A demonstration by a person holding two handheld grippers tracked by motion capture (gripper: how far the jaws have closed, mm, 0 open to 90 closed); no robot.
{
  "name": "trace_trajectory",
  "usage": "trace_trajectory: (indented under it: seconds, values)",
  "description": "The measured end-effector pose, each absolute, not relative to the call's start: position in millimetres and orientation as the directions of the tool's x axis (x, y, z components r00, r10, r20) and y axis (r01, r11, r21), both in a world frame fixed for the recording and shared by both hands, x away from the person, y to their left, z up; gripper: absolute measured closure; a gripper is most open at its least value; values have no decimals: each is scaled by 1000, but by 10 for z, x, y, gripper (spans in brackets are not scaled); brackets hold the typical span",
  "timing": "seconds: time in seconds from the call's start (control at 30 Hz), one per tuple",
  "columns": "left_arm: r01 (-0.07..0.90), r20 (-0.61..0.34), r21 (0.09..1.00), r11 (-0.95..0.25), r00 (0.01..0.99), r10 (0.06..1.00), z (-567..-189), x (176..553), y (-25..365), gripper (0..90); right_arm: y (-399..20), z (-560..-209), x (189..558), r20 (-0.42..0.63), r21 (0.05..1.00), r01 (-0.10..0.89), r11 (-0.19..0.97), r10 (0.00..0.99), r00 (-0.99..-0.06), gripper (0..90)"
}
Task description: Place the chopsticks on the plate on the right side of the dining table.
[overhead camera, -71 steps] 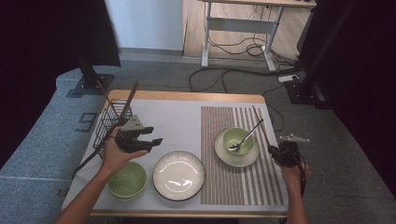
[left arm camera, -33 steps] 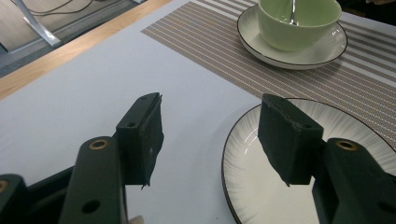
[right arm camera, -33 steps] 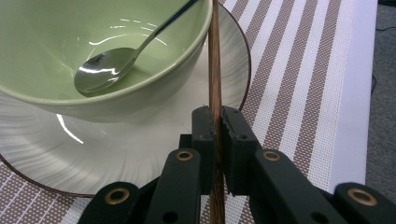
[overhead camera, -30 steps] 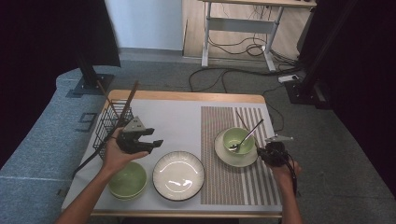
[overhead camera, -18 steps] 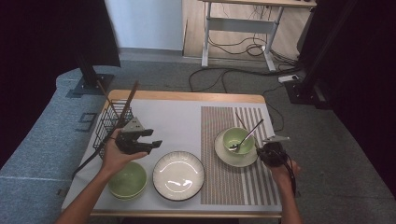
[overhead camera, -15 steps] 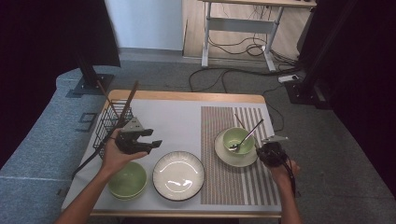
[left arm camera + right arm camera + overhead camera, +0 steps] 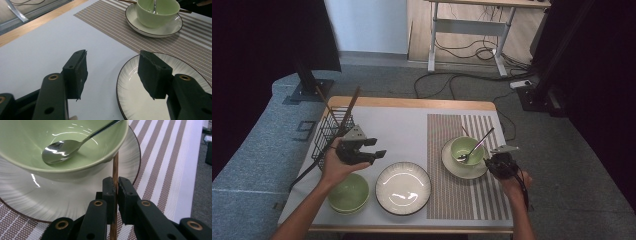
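1. Right tool (image 7: pixel 116 185) is pinching a brown chopstick (image 7: pixel 115 166), jaws pressed tight on it. The stick runs along the edge of the saucer (image 7: pixel 37 200), right beside the green bowl (image 7: pixel 62 147).
2. That bowl has a metal spoon (image 7: pixel 65 146) in it, sits on the saucer, on the striped mat (image 7: pixel 462 200) at the right of the counter (image 7: pixel 407 130).
3. Left tool (image 7: pixel 112 72) is spread wide w/ nothing between the jaws, hovering over the near rim of the white plate (image 7: pixel 135 105).
4. High view: left tool (image 7: pixel 374 150) sits btwn the wire basket (image 7: pixel 329 135) & the plate (image 7: pixel 403 188); 2nd green bowl (image 7: pixel 348 193) is at front left.
5. Sticks poke up out of the basket.
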State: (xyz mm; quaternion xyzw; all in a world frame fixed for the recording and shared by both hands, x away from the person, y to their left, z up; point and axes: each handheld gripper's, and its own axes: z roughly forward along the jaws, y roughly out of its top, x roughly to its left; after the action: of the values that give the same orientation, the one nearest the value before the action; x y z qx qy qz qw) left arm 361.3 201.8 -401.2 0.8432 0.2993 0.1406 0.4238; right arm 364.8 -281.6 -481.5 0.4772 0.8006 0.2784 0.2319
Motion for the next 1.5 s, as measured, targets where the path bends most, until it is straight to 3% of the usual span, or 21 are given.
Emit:
trace_trajectory:
  seconds: [0.43,0.53,1.03,1.5]
  values:
    - [381,-12,806,-453,776,631,-3959,3609,2062,409,-2865,-4839,3659,-75,693,618,371,890,-450,839]
    - [378,-10,809,-450,774,633,-3943,3606,2081,409,-2877,-4831,3641,-74,710,602,366,888,-453,757]
    - [375,-7,843,-386,725,688,-3734,3629,2362,410,-2845,-4536,3382,-14,808,528,263,904,-428,569]
    - [408,-25,844,-347,677,735,-3643,3776,2690,409,-2662,-4462,3297,86,860,485,158,892,-443,518]
